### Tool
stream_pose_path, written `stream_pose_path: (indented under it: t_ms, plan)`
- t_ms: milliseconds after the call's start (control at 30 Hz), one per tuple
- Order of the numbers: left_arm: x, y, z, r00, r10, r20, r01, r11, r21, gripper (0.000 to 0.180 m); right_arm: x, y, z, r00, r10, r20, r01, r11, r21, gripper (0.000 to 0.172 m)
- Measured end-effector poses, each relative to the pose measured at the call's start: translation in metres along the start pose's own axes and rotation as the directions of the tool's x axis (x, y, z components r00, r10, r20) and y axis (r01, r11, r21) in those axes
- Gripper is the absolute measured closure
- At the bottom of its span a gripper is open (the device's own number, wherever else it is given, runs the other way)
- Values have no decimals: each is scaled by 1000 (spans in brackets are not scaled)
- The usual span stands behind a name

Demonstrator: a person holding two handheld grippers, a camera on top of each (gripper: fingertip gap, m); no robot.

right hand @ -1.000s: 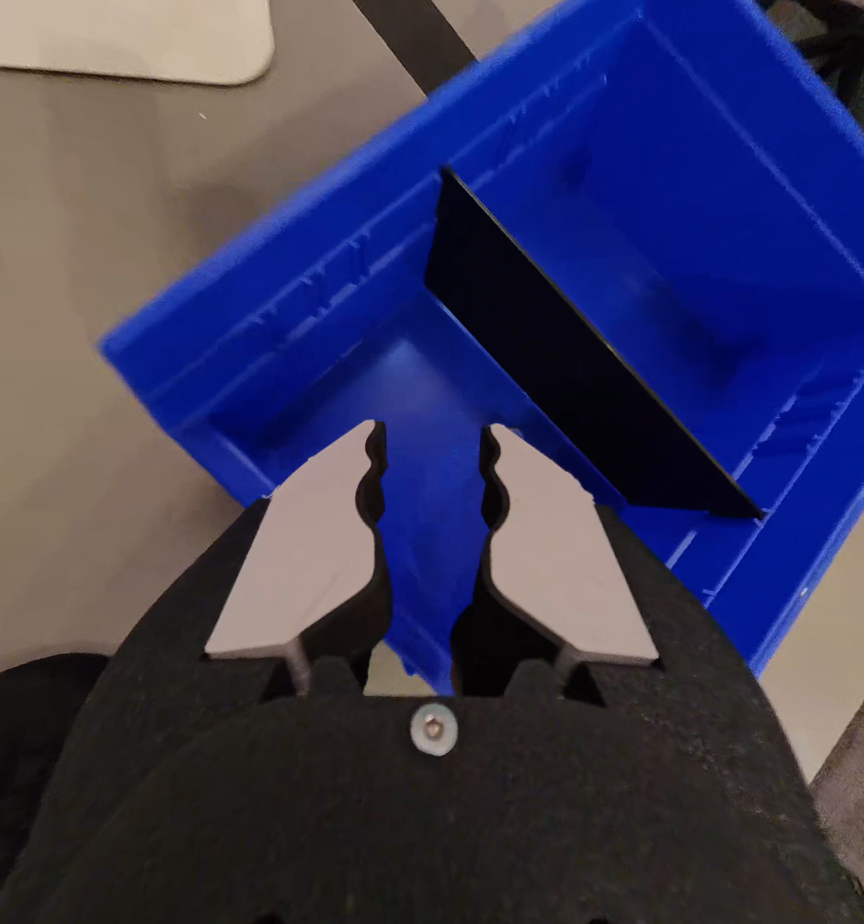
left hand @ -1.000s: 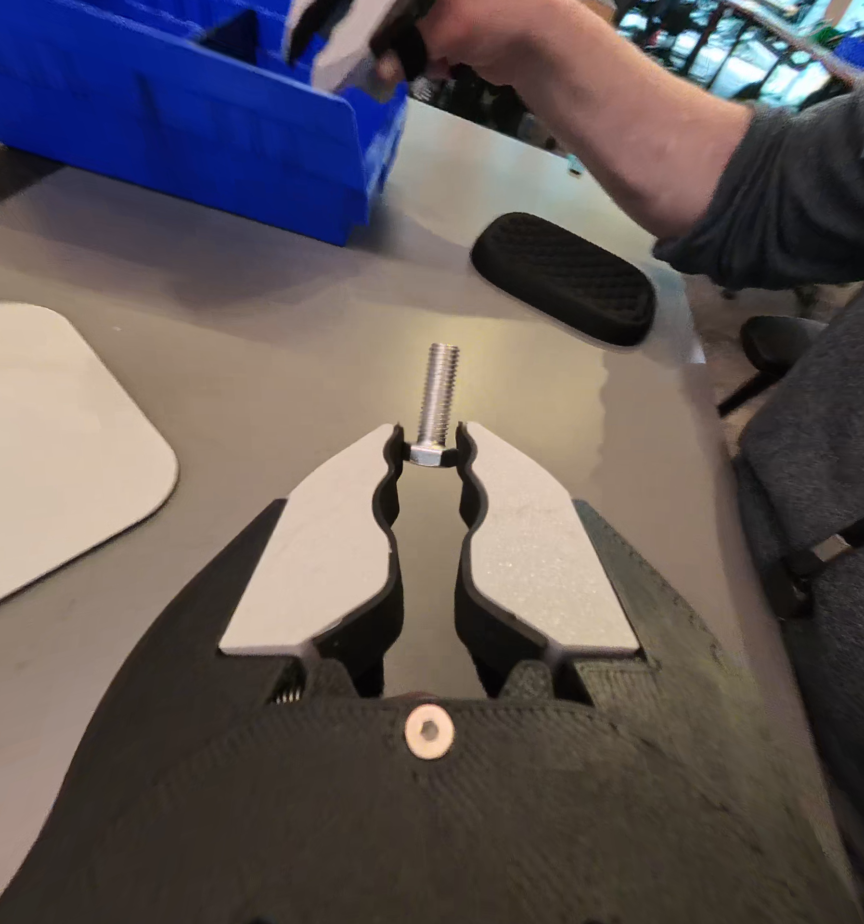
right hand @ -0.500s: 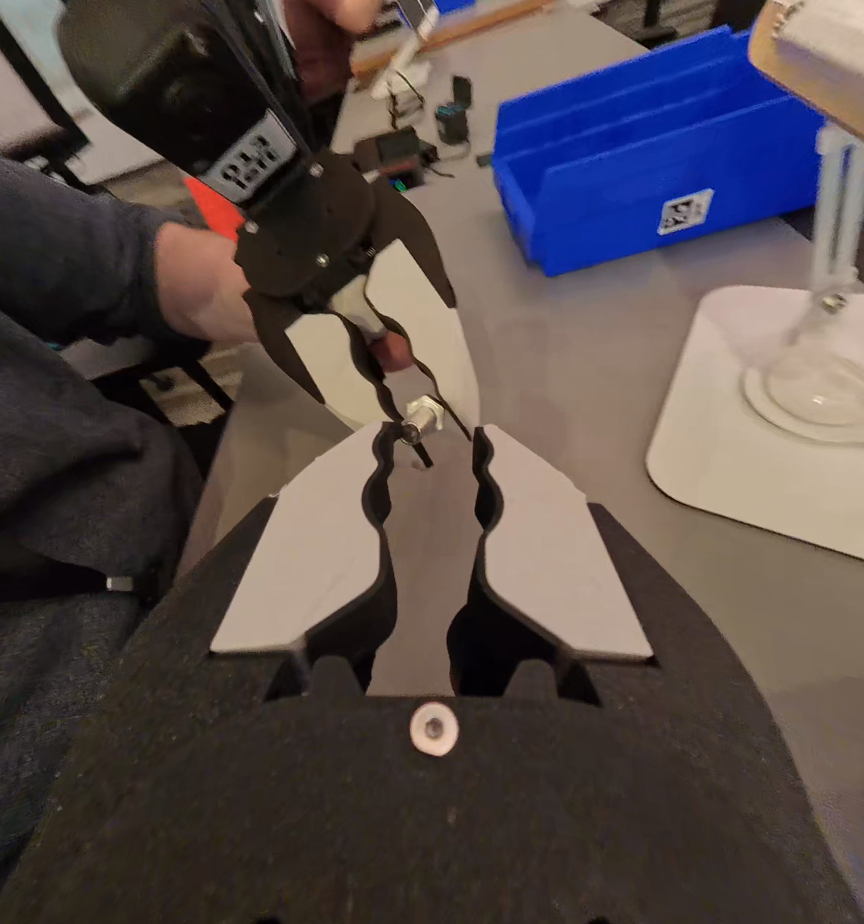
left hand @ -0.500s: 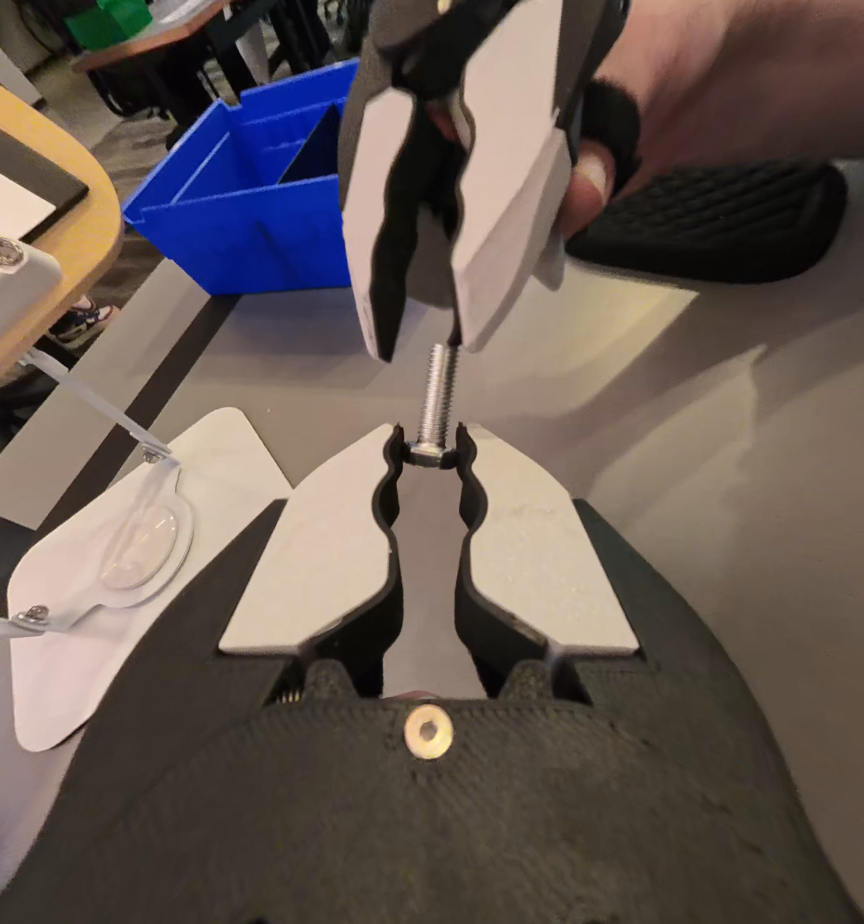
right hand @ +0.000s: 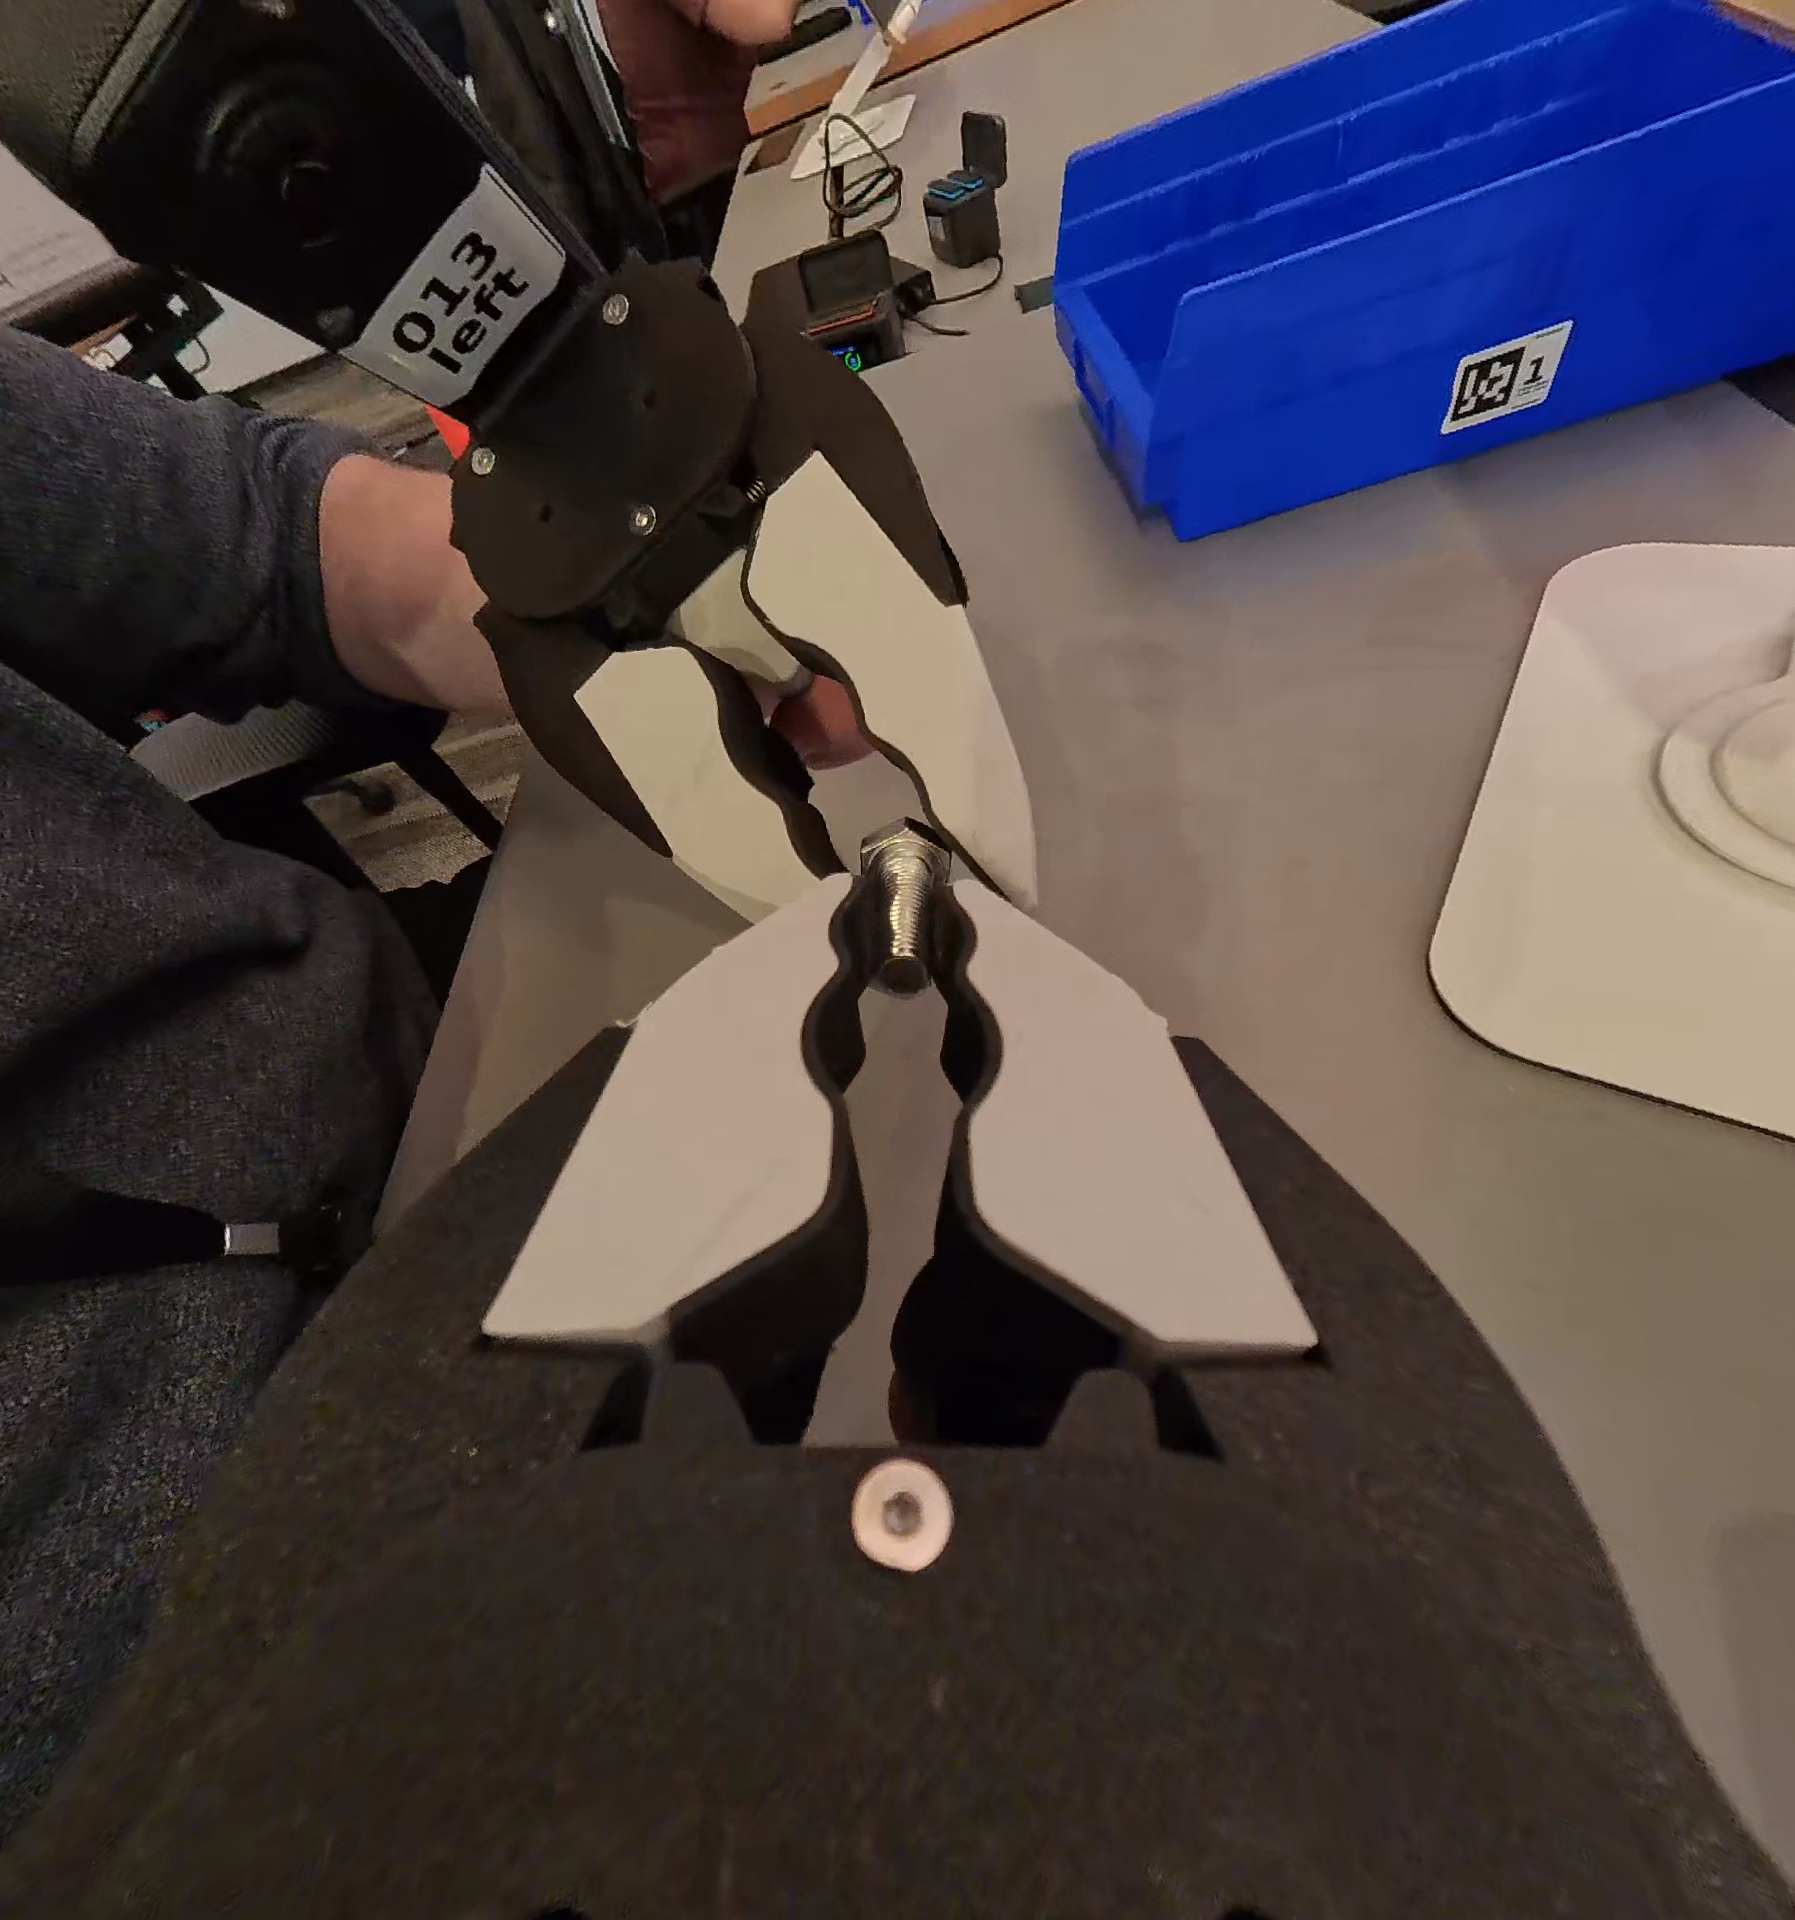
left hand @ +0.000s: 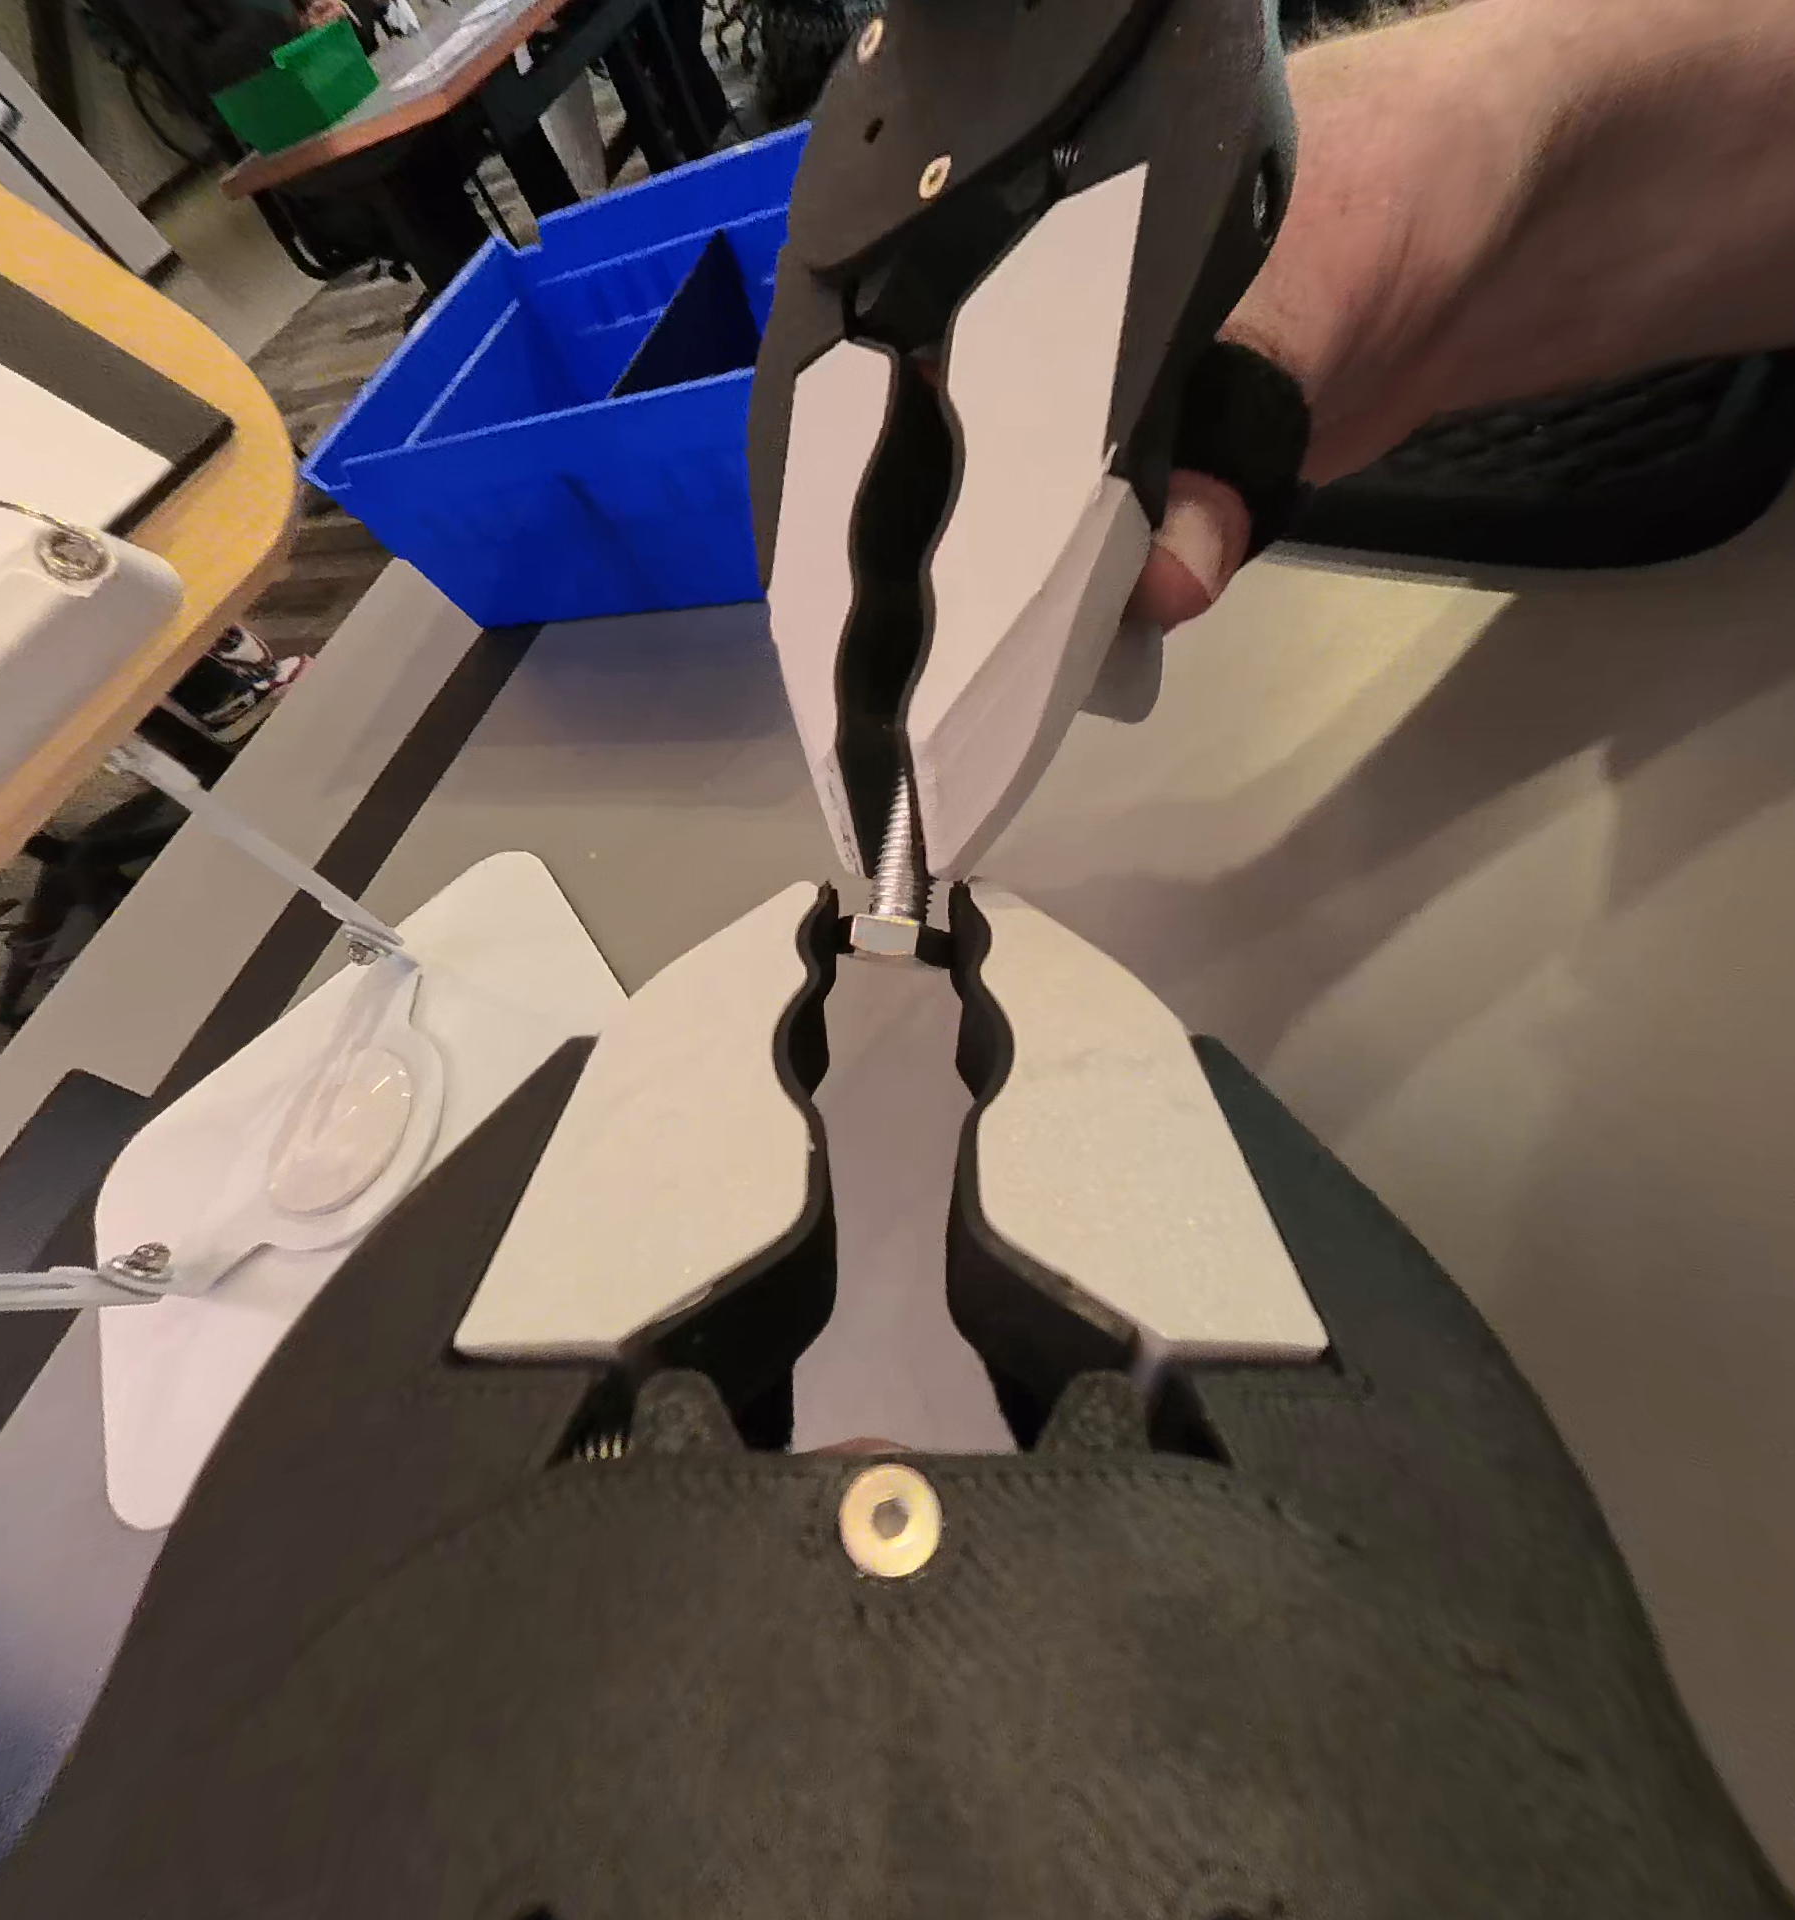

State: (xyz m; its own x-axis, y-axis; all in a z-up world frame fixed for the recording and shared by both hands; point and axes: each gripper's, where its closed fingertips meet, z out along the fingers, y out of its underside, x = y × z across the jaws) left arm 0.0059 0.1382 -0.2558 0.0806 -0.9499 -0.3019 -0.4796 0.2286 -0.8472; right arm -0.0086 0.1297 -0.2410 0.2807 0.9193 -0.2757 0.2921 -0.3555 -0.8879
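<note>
A silver hex bolt [left hand: 885, 933] is held over the grey table [left hand: 1495, 935]. My left gripper [left hand: 888, 920] is shut on its hex head, and the threaded shank points away from me. My right gripper [left hand: 893, 831] comes down from above, and its two fingertips are closed on the shank. In the right wrist view the shank [right hand: 903, 925] lies between my right gripper's [right hand: 898, 940] pads, with its cut end toward the camera. The left gripper [right hand: 905, 860] grips the hex head [right hand: 905, 842] just beyond. A person's hand holds each gripper.
A blue divided bin [left hand: 560, 499] stands at the back of the table; it also shows in the right wrist view [right hand: 1392, 312]. A white mat [left hand: 519, 935] with a clear glass piece lies to the left. A black textured pad [left hand: 1599, 468] lies at the back right. Small electronics [right hand: 862, 301] sit further back. Both grippers' tips are close together, under 4 cm apart.
My right gripper left the blue bin, came over to the bolt and closed on its threaded shank. My left gripper kept its hold on the bolt head throughout.
</note>
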Motion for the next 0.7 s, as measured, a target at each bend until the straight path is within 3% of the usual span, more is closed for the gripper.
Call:
stream_pose_path:
  t_ms: [100,167,267,333,367,533,700]
  plan:
    - [-3,-7,-3,998,38,40,-39,999,33,157,2,-5,-8,1000,-23,-20,23,1000,6,162]
    - [-11,-11,-9,999,-9,54,6,998,60,143,9,-8,-19,998,-38,-59,38,999,2,162]
    - [-29,-11,-21,994,-84,74,76,992,98,148,32,-21,-55,984,-68,-167,72,997,22,162]
    - [-40,-7,-30,990,-112,88,102,989,111,176,63,-32,-93,949,-91,-301,101,995,19,162]
    - [-45,-3,-32,987,-131,95,121,987,105,180,83,-36,-115,921,-100,-377,109,994,3,162]
    - [-61,8,-37,975,-170,146,159,984,85,180,199,-29,-222,745,-46,-665,-3,997,-74,161]
    - [-65,21,-35,973,-174,151,170,985,37,180,285,28,-260,689,81,-720,-264,953,-146,161]
